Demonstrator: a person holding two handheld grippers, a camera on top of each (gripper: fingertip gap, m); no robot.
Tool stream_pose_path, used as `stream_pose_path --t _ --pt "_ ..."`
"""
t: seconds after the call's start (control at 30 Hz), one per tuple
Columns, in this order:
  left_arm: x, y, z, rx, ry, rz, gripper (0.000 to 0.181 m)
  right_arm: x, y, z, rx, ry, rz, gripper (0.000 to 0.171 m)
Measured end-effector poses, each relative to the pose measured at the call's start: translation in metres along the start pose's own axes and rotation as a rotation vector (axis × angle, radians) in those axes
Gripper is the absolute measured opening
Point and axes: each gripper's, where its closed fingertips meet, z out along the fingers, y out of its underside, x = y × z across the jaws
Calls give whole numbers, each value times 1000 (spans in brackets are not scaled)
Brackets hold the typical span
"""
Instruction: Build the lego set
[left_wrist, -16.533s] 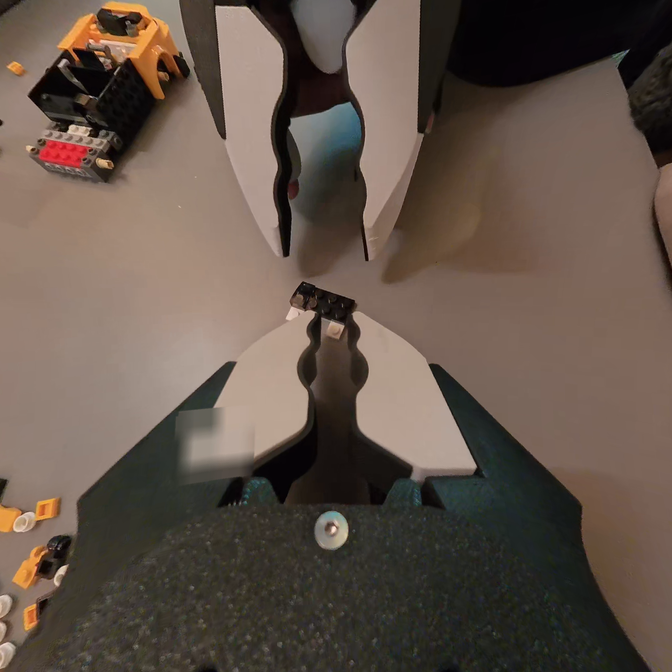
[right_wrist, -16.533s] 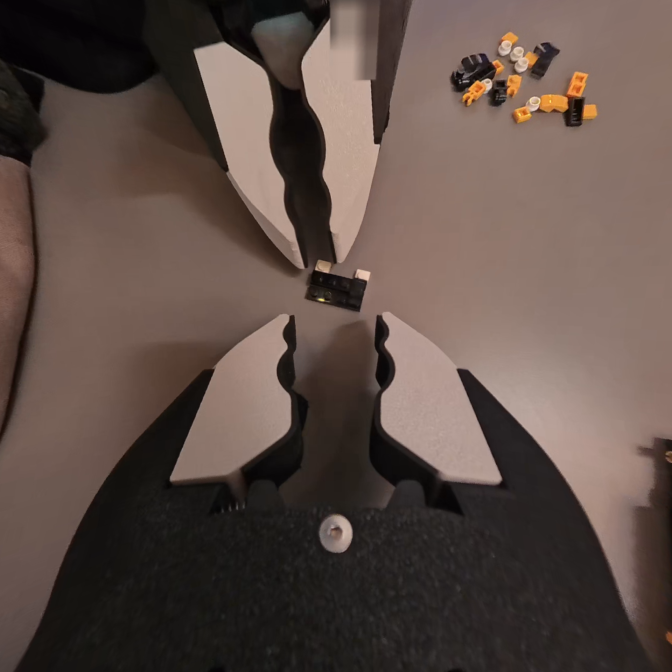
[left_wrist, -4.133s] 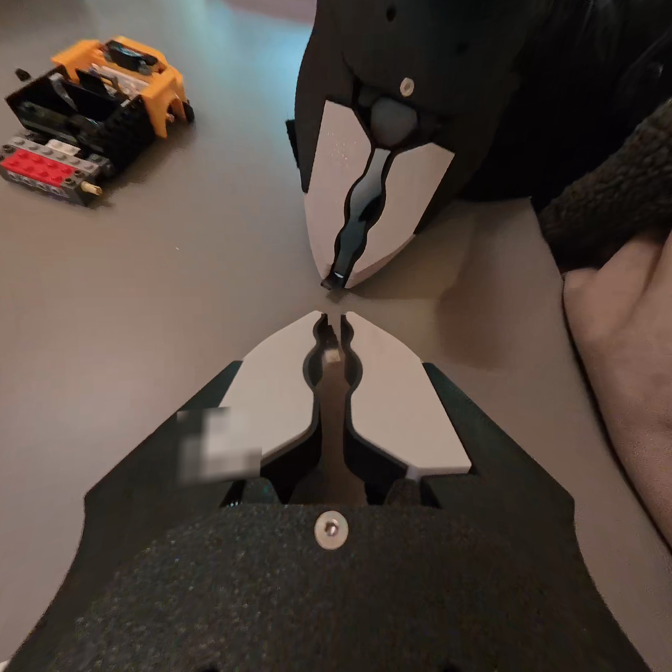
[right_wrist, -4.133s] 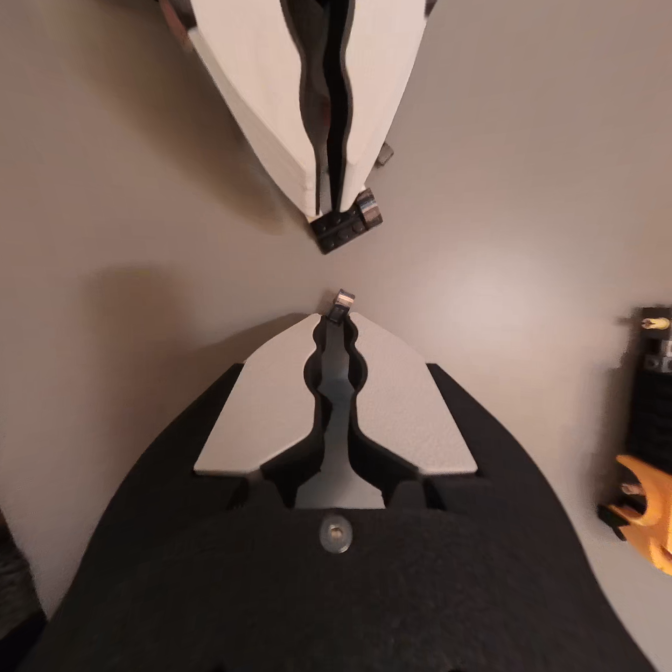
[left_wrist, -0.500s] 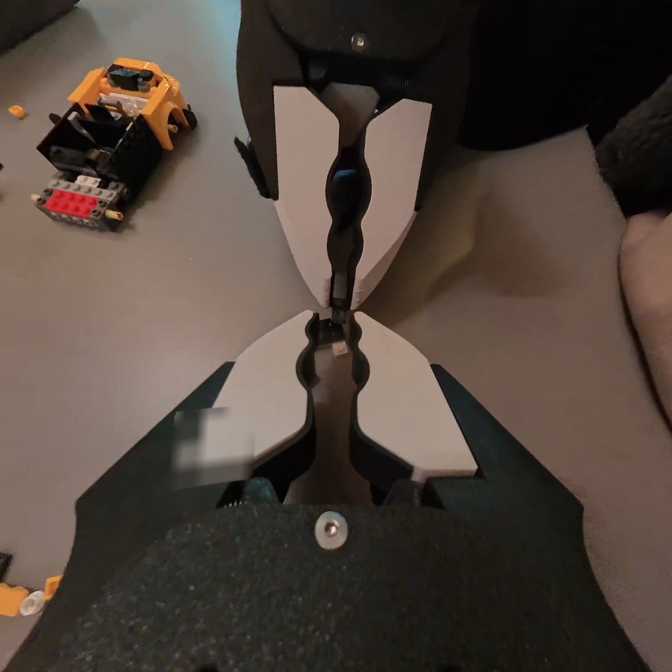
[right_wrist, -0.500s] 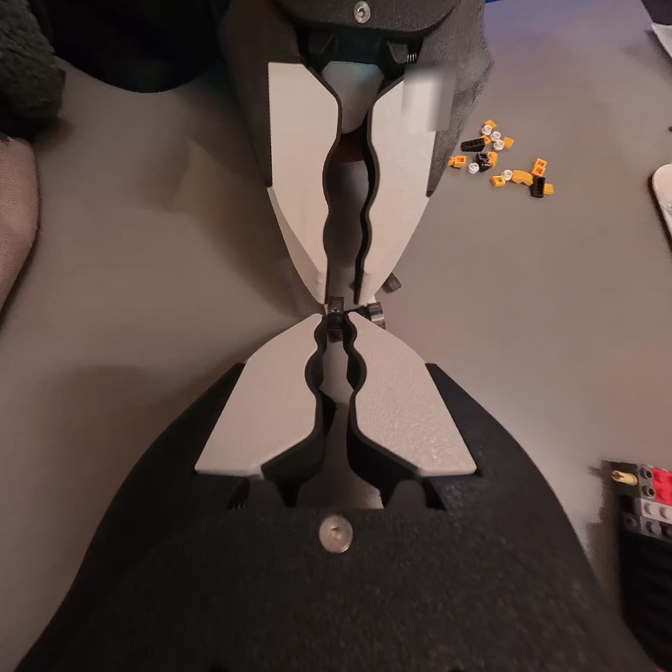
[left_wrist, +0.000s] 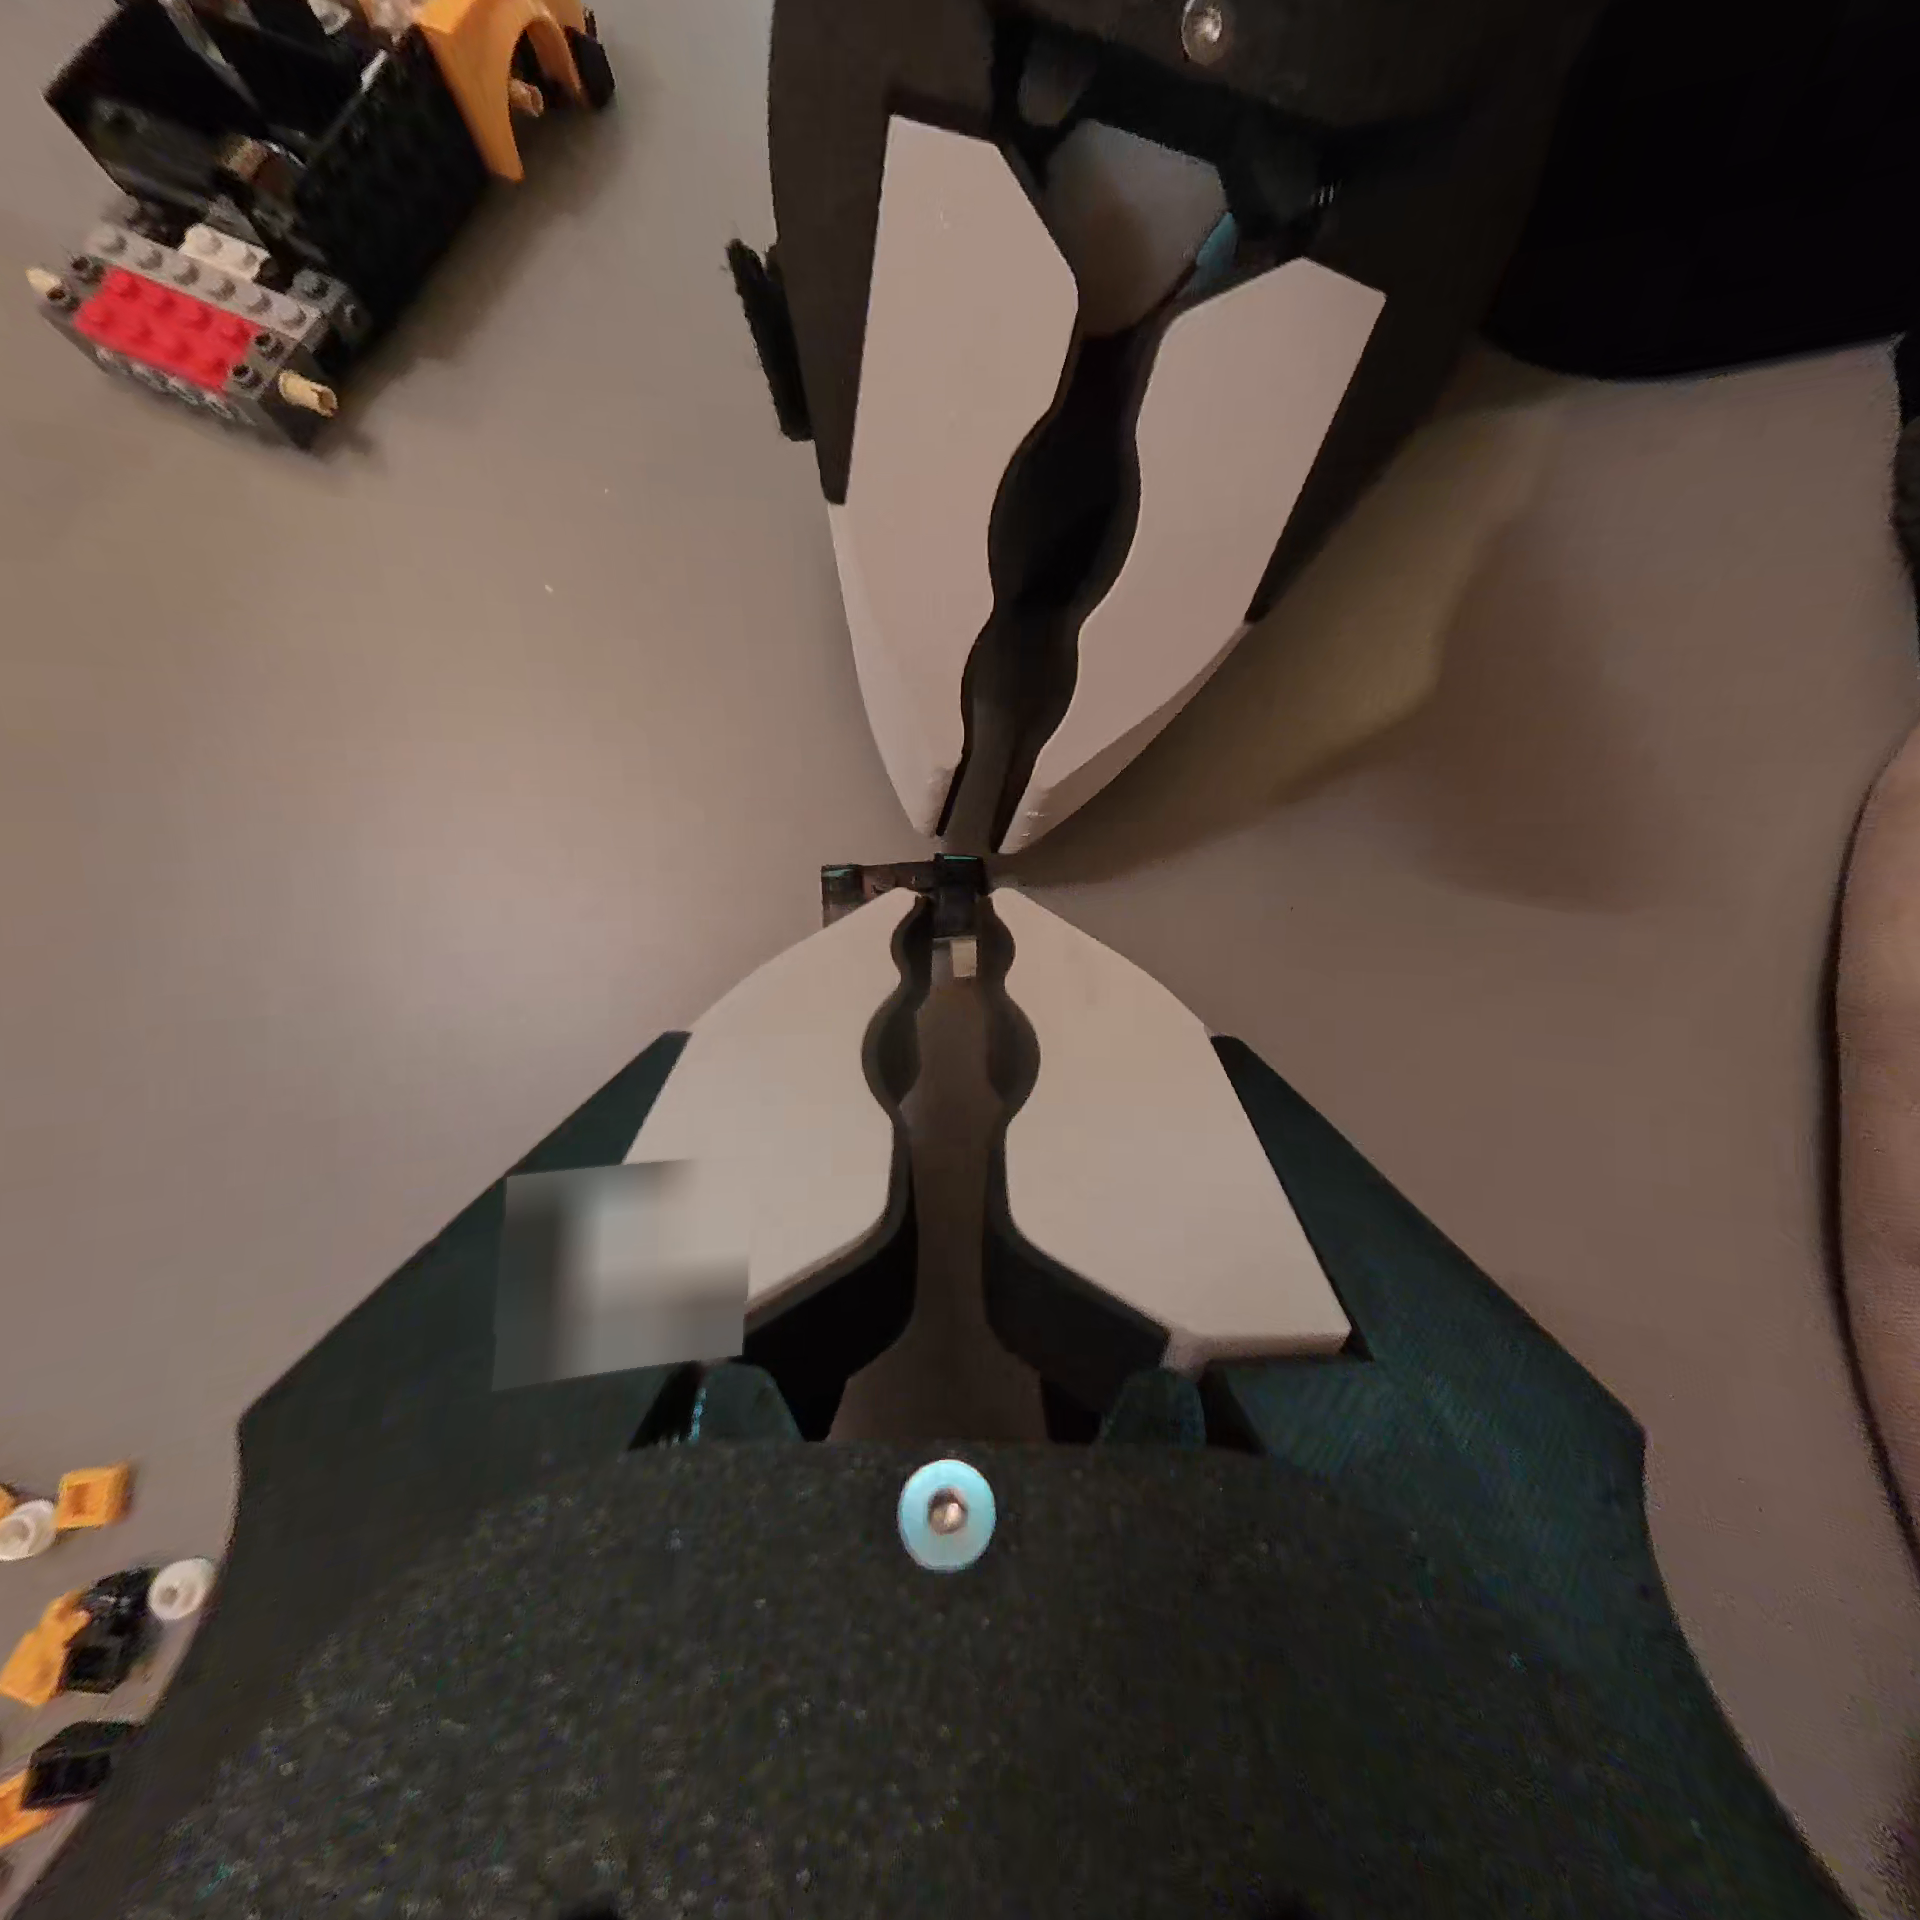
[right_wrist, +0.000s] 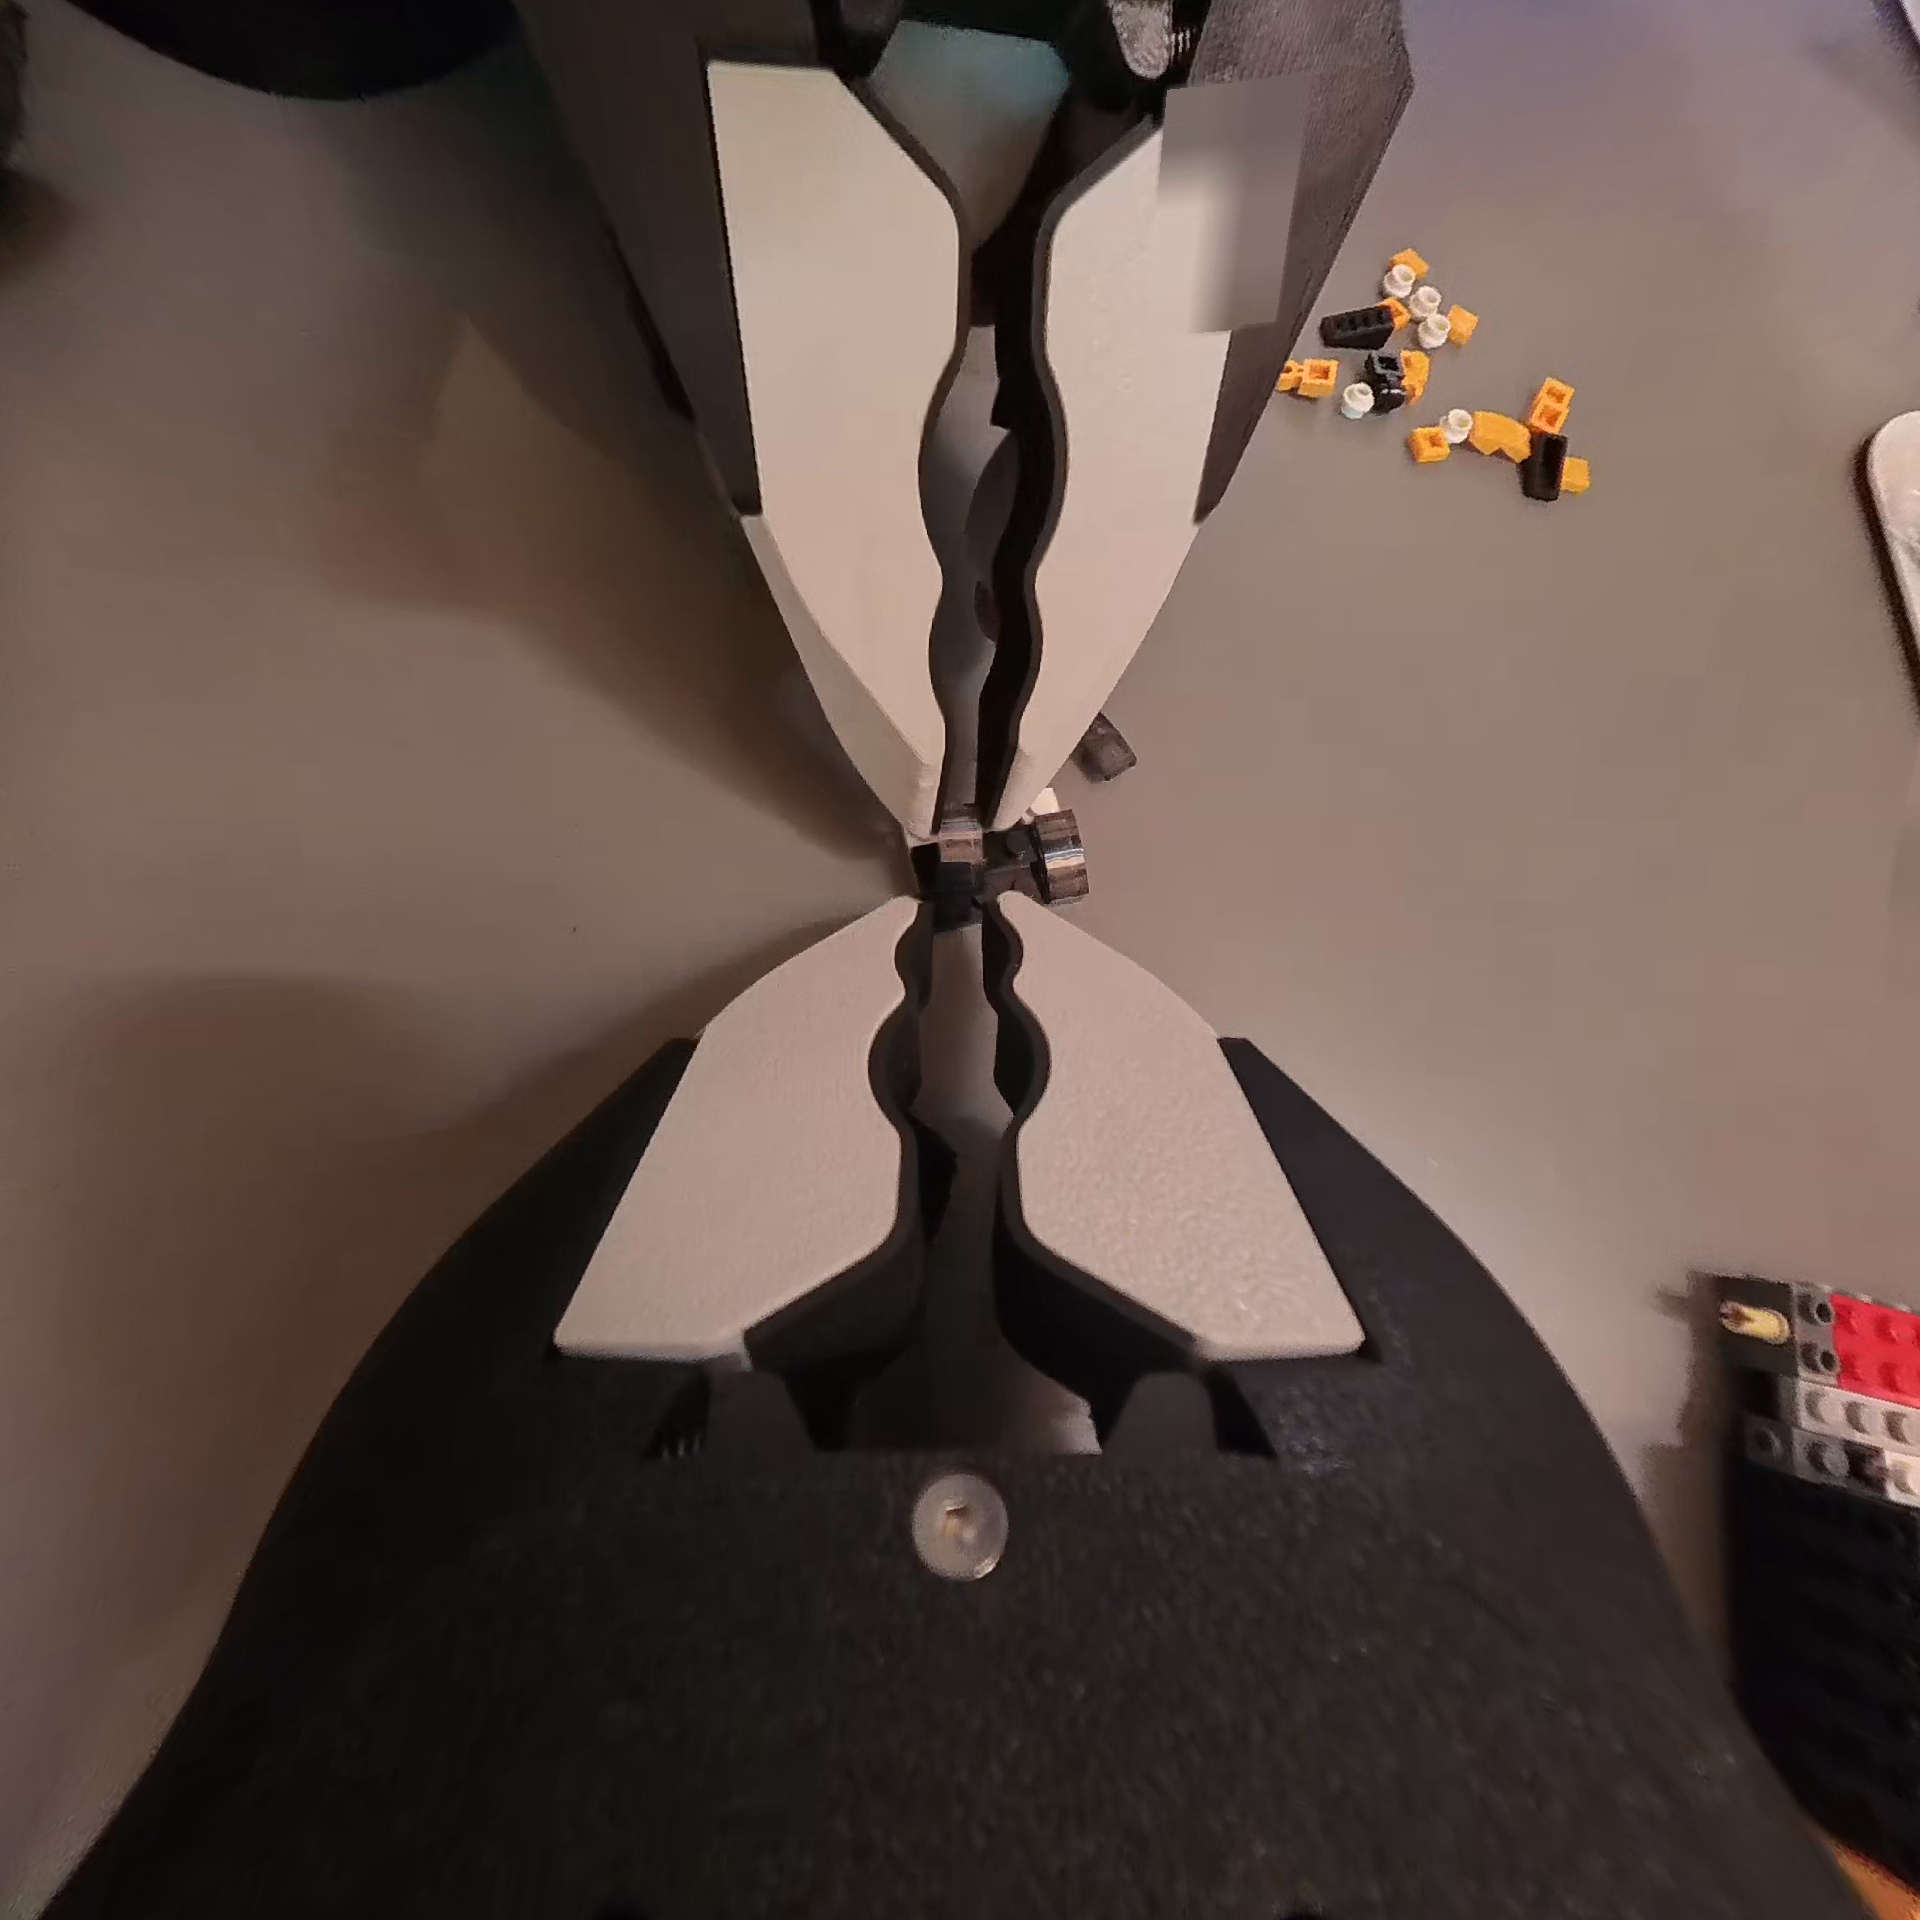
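Note:
My left gripper (left_wrist: 951, 920) is shut on a small black plate assembly (left_wrist: 883, 885) that has a white piece (left_wrist: 962, 954) under it. The plate sticks out to the left of the tips. My right gripper (right_wrist: 954, 914) is shut on a small black piece (right_wrist: 951, 891). The two grippers meet tip to tip above the grey table, and the small piece touches the plate assembly (right_wrist: 1039, 864). The right gripper (left_wrist: 982, 831) comes in from the top of the left wrist view. The left gripper (right_wrist: 966, 821) comes in from the top of the right wrist view.
A partly built black, orange and red vehicle (left_wrist: 281, 187) stands at the far left; it also shows in the right wrist view (right_wrist: 1839, 1403). Several loose orange, white and black pieces (right_wrist: 1434, 364) lie in a cluster. One dark piece (right_wrist: 1103, 753) lies near the tips. A hand (left_wrist: 1881, 1143) is at the right. My two grippers' fingertips are within a few centimetres of each other.
Both grippers have stayed shut and tip to tip and have pressed a little closer. The black plate now shows sticking out sideways from the left gripper's tips.

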Motion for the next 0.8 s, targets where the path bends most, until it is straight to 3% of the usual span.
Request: stream_pose_path --t 0.8 --pt "1 3 5 -30 -10 -33 8 -3 -2 5 -14 -3 -9 4"
